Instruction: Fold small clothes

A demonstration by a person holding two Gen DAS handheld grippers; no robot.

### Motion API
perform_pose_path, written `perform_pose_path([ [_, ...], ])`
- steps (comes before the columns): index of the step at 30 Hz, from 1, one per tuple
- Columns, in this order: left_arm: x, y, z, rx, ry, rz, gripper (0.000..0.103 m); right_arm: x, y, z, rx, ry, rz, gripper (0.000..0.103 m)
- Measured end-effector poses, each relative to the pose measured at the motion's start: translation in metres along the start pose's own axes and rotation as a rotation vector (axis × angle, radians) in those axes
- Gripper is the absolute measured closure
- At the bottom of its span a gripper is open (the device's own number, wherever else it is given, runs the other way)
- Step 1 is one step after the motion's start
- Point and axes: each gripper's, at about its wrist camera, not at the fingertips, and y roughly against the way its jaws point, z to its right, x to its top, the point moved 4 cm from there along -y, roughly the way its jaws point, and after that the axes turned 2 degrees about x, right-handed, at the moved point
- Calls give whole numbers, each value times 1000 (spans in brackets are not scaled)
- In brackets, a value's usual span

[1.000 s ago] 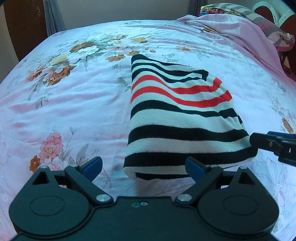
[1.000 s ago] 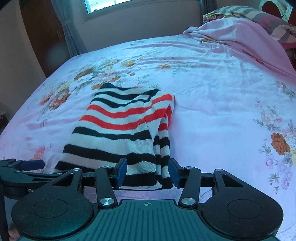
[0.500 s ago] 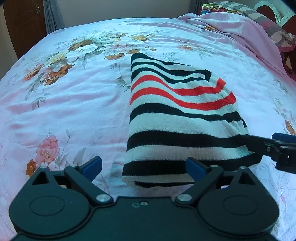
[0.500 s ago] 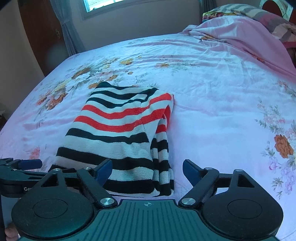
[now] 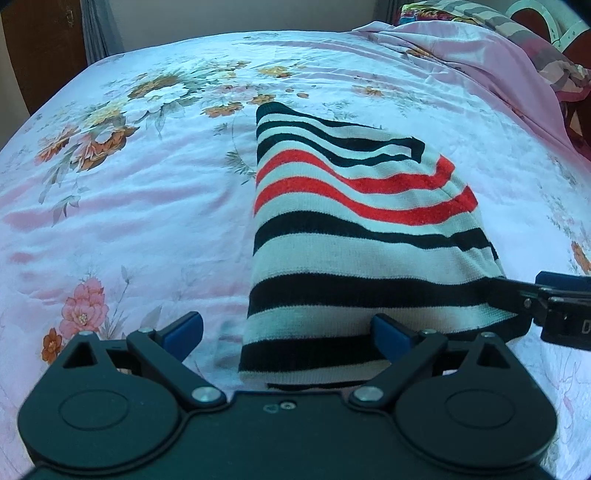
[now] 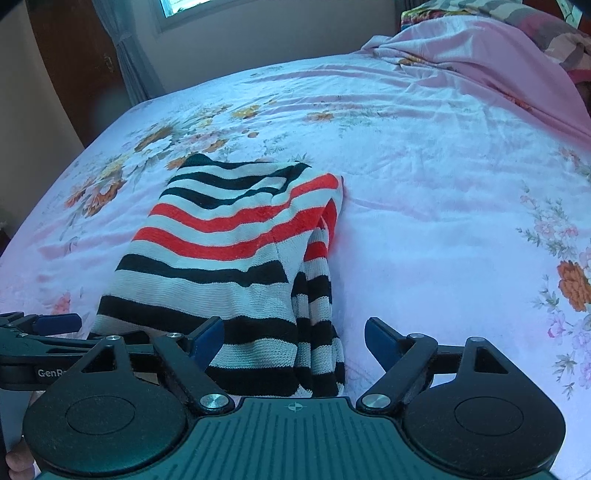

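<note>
A small knit garment with black, white and red stripes lies folded on the floral bedspread. It also shows in the right wrist view. My left gripper is open, its fingers on either side of the garment's near left corner. My right gripper is open, its jaws wide around the garment's near right corner. The right gripper's fingers show at the garment's right edge in the left wrist view. The left gripper's fingers show at the left of the right wrist view.
A rumpled pink sheet and pillows lie at the far right of the bed. A curtain, a window and a dark wooden door stand beyond the bed's far edge.
My right gripper has opened from shut on the garment's near corner to wide open. Both grippers have edged slightly forward. The garment lies where it was.
</note>
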Motion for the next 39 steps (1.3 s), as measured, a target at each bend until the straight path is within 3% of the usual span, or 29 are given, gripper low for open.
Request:
perform_pose_path([
  [10, 16, -16, -8, -70, 28, -28, 4, 7, -22, 7, 15, 1, -36, 20],
  [17, 31, -44, -17, -173, 82, -91, 3, 25, -52, 24, 117, -92, -113, 20],
  [19, 34, -49, -19, -205, 98, -102, 3, 30, -59, 29, 143, -121, -127, 11],
  [24, 45, -56, -25, -282, 148, -111, 3, 42, -65, 44, 235, -210, -120, 9],
  [31, 52, -80, -17, -271, 149, -123, 1, 45, -86, 37, 231, -169, -139, 9],
  [32, 53, -78, -16, -269, 143, -113, 6, 45, -87, 34, 241, -166, -141, 9],
  [34, 53, -75, -13, -315, 139, -108, 25, 44, -90, 25, 271, -150, -156, 11],
  [36, 53, -73, -13, -327, 151, -109, 29, 42, -93, 15, 296, -134, -172, 17],
  [39, 52, -74, -17, -353, 155, -111, 30, 41, -93, 14, 290, -137, -165, 17],
])
